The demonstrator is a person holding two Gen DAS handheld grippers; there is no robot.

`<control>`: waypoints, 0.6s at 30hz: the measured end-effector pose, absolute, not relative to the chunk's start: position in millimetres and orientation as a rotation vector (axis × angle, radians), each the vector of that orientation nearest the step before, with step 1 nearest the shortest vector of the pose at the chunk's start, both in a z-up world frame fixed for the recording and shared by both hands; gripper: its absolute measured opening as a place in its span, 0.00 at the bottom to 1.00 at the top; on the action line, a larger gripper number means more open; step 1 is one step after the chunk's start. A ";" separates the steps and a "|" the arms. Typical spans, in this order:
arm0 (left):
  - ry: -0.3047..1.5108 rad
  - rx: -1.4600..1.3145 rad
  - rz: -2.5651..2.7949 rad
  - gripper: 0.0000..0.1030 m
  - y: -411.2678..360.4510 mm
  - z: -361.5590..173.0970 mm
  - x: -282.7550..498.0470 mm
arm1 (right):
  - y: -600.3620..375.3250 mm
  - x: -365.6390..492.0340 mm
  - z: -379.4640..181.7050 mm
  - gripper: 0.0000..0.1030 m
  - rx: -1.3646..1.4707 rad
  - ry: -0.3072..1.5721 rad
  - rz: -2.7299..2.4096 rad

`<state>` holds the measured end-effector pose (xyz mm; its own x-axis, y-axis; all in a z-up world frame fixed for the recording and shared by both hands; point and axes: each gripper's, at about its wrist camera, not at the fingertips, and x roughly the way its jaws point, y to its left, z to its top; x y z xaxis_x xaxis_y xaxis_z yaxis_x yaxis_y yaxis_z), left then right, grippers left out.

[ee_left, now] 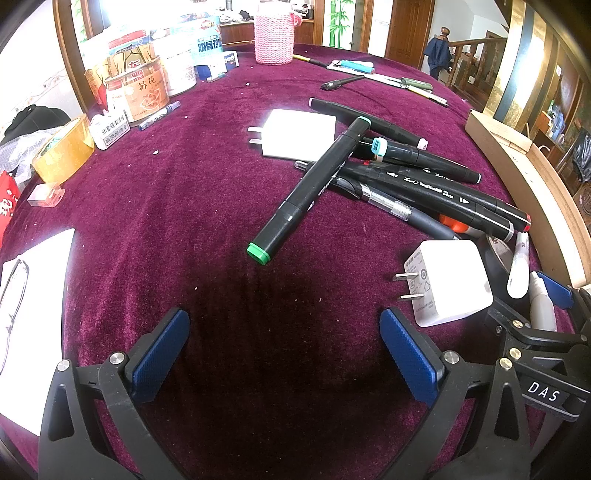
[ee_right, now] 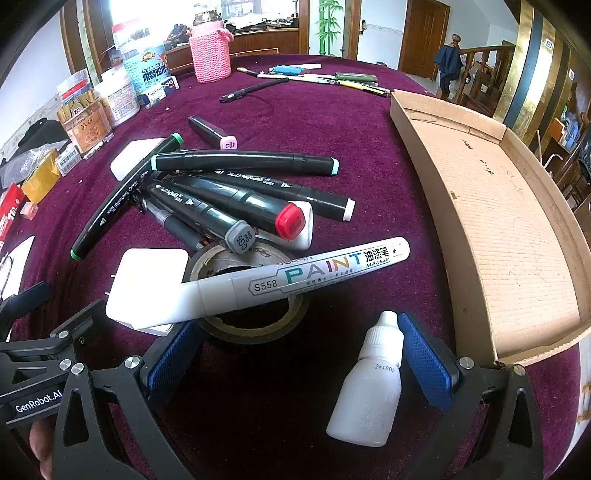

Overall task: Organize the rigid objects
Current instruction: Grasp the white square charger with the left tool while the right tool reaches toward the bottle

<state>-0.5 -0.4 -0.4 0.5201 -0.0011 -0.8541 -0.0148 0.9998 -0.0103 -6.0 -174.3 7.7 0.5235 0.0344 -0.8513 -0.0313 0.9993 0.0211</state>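
Observation:
A pile of black markers lies on the purple velvet table. A green-capped marker leans across it. Two white chargers lie nearby, one far, one near. A white paint marker rests over a tape roll. A small white dropper bottle lies between my right gripper's open fingers, near the right pad. My right gripper is open. My left gripper is open and empty over bare cloth.
An open cardboard box lies at the right. Tins, boxes and a pink knitted holder stand at the back left. Yellow tape and paper with glasses lie at the left. More pens lie at the far edge.

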 end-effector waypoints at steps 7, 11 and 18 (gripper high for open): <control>1.024 -0.017 0.008 1.00 -0.5 -0.5 -0.6 | -174.1 -5.5 7.8 0.99 0.004 1.021 0.037; 1.024 -0.015 0.009 1.00 -0.7 -0.6 -0.5 | -173.9 -6.2 8.4 0.99 -0.001 1.018 0.041; 1.024 -0.013 0.010 1.00 0.0 -0.4 -1.0 | -183.6 -15.9 11.8 0.99 -0.084 1.070 0.288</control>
